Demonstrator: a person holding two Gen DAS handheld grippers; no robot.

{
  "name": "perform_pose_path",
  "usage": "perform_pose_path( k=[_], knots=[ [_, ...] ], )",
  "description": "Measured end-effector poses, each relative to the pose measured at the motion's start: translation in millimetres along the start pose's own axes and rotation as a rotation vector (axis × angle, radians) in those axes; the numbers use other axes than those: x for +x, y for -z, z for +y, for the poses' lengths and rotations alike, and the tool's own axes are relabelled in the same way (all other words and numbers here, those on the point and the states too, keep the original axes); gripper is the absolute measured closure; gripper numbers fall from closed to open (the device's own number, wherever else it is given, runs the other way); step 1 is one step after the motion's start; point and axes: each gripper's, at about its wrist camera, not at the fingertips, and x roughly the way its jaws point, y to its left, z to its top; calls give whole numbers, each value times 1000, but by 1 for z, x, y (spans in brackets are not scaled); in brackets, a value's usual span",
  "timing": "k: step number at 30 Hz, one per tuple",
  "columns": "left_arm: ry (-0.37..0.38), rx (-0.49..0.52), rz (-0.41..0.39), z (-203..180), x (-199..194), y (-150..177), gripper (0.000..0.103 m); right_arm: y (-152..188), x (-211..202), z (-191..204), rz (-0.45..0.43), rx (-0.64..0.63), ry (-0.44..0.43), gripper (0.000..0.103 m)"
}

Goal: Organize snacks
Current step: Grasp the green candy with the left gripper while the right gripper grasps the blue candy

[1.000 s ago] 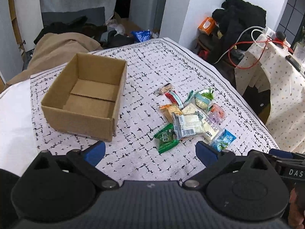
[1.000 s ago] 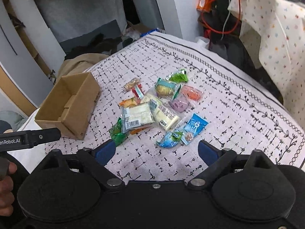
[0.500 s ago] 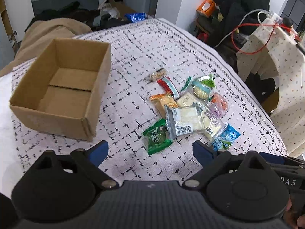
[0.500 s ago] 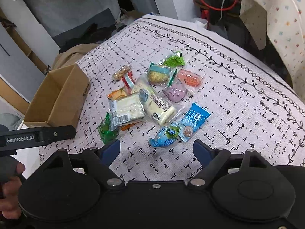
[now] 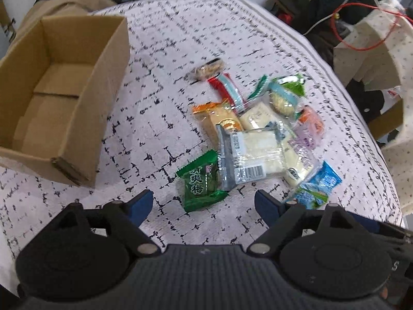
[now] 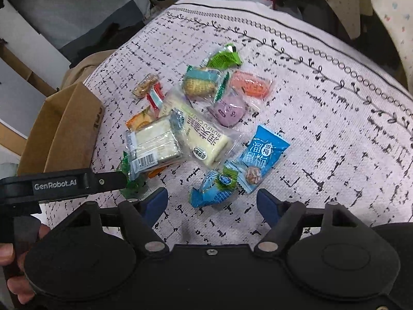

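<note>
Several wrapped snacks lie in a pile on the patterned cloth. In the left wrist view my left gripper [image 5: 204, 204] hangs just above the green plum packet [image 5: 201, 180]; its jaws are closing, apart, and the pads touch nothing. Beside that packet lies a clear cake packet [image 5: 254, 153]. An open, empty cardboard box [image 5: 77, 118] stands to the left. In the right wrist view my right gripper [image 6: 213, 202] hovers over a blue-green packet [image 6: 215, 190], beside a blue packet [image 6: 263, 155]; its jaws are closing too, with no pad on the packet. The left gripper's body [image 6: 64, 184] shows at the left.
The cloth-covered table [image 6: 335, 129] ends close on the right. Beyond it stand a chair draped in dotted fabric [image 5: 374, 49], red and white cables and dark clothing. A tan garment [image 5: 59, 5] lies behind the box. A person's fingers [image 6: 10, 255] hold the left tool.
Both grippers have come down closer to the snack pile, which looks larger now. The jaws of both stand narrower than before. The box has slid toward the left edge of the left wrist view.
</note>
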Motion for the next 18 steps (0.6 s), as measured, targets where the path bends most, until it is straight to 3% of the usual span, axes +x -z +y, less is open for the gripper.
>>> perform_pose_path(
  k=[13,16,18],
  knots=[
    [-25,-21,68,-5,42,-12,27,-7,31,-4,68,30,-24,39],
    [-32,-23,71,-3,45,-11,27,-8,35,-2,74,17,-20,47],
    [-38,-19,71,-2,48,-10,27,-8,39,-1,81,14,-19,58]
  ],
)
